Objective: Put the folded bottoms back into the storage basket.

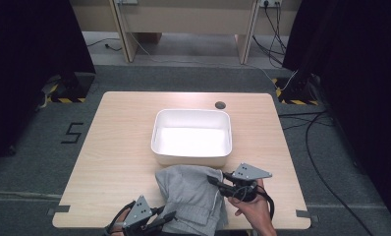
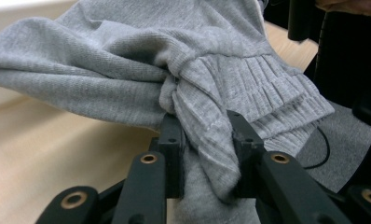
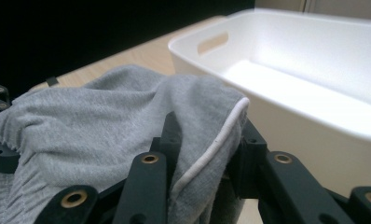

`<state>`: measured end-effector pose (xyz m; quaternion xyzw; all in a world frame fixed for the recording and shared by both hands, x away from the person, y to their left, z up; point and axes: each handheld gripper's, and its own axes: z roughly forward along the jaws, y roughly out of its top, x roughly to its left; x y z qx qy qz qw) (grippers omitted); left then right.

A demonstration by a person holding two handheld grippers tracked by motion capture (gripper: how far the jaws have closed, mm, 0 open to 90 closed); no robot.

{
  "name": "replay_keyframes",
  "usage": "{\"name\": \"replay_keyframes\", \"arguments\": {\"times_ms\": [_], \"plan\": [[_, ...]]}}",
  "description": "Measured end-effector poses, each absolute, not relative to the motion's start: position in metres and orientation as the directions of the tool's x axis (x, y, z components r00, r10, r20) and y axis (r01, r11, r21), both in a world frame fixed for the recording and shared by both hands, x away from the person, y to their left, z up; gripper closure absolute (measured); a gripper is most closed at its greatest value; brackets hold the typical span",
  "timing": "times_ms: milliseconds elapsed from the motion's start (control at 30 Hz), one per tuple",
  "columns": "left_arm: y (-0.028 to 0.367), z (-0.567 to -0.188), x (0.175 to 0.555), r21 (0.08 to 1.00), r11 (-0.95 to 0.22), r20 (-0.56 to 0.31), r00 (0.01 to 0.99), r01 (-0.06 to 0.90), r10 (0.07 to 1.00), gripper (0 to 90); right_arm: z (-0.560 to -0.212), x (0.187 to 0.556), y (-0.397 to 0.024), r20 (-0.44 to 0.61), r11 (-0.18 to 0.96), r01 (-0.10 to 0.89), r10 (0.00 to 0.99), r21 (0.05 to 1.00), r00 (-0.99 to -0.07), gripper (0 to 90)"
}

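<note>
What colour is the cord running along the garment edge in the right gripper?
White, against the grey garment; the cord shows best in the right gripper view.

The grey knitted garment lies on the light wooden table, just before the white plastic tub.

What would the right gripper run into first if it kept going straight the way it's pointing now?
Probably the white bin. The right gripper, shut on the grey garment, points along the table with the bin's near wall just past its jaws, though depth is hard to judge.
</note>
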<state>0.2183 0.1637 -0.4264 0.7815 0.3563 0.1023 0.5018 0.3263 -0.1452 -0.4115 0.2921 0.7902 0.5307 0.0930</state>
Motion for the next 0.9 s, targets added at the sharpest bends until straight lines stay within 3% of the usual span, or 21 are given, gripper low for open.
{"name": "replay_keyframes", "arguments": {"times_ms": [333, 900], "plan": [[0.164, -0.386, 0.236, 0.883, -0.239, -0.172, 0.754, 0.403, 0.634, 70.2, -0.372, 0.335, -0.149, 0.143, 0.223, 0.317, 0.564, 0.922, -0.813, 71.3], [0.171, -0.337, 0.291, 0.899, -0.232, -0.142, 0.747, 0.372, 0.649, 70.2, -0.311, 0.388, -0.137, 0.104, 0.216, 0.267, 0.563, 0.939, -0.82, 71.4]]}}
